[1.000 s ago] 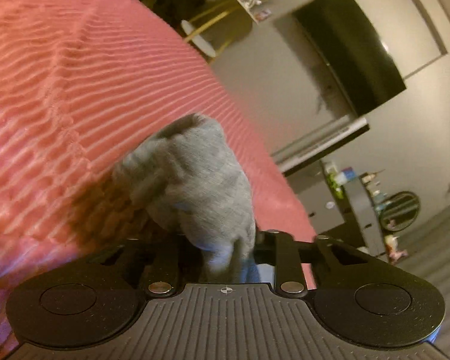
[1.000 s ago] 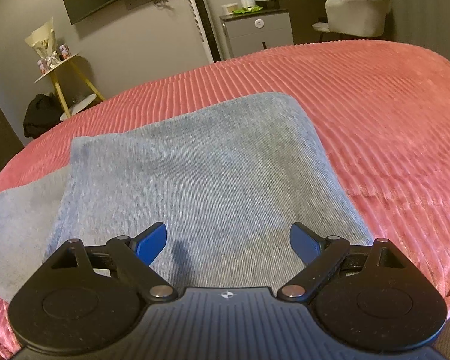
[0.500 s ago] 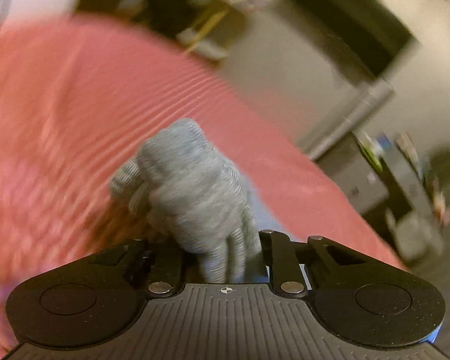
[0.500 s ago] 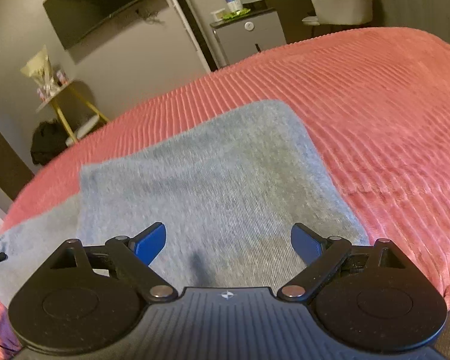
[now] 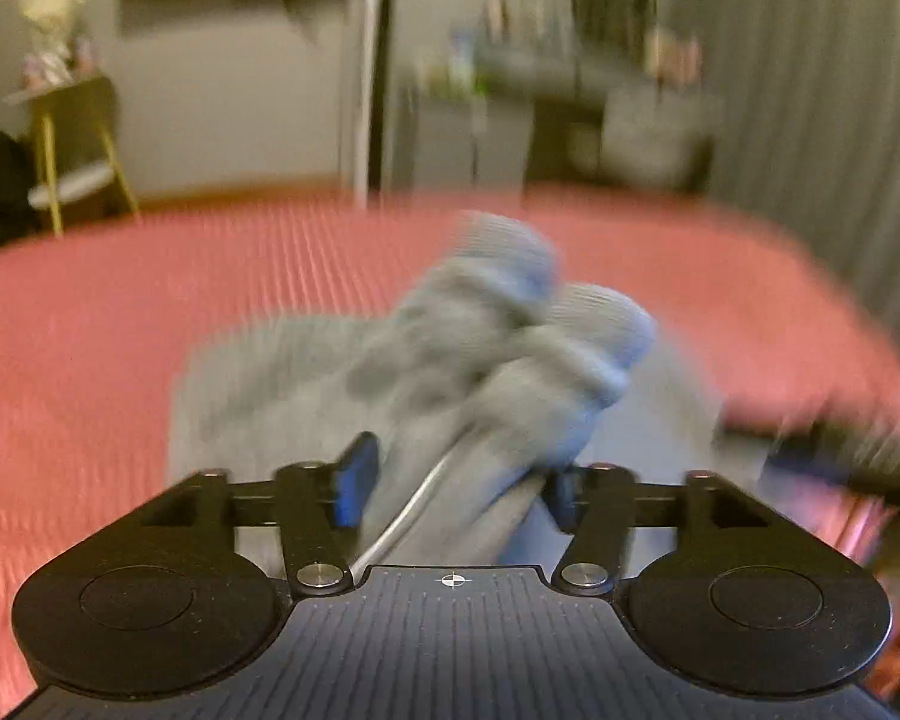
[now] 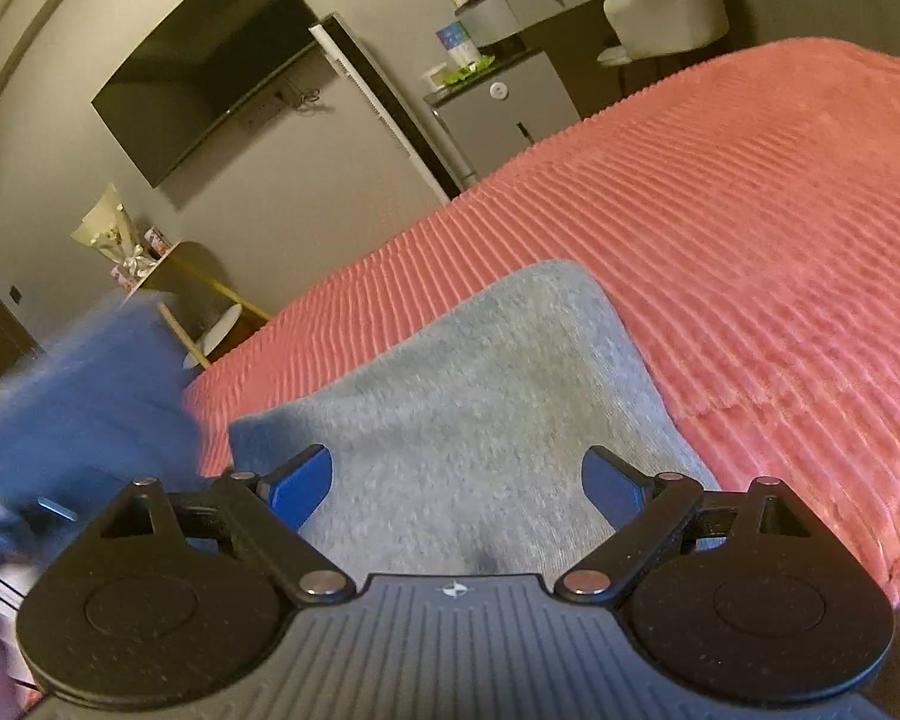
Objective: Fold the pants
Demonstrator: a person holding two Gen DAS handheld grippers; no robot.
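Observation:
The grey pants [image 6: 486, 414] lie folded flat on the pink ribbed bedspread [image 6: 750, 252]. My left gripper [image 5: 456, 486] holds a bunched end of the pants [image 5: 510, 360] between its jaws, lifted above the flat part [image 5: 258, 396]; the jaws stand partly apart around the fabric and the view is blurred. My right gripper [image 6: 456, 483] is open and empty, just above the near edge of the folded pants. The lifted fabric shows as a blurred blue-grey mass at the left of the right wrist view [image 6: 84, 396].
A wall TV [image 6: 210, 66], a small gold side table [image 6: 168, 282], a grey cabinet [image 6: 504, 114] and a white chair [image 6: 666, 6] stand beyond the bed. The right gripper shows blurred at the right of the left wrist view [image 5: 840, 456].
My left gripper has swung round with the bunched pant end towards the folded part and its jaws have widened. The right gripper stayed open and tilted a little.

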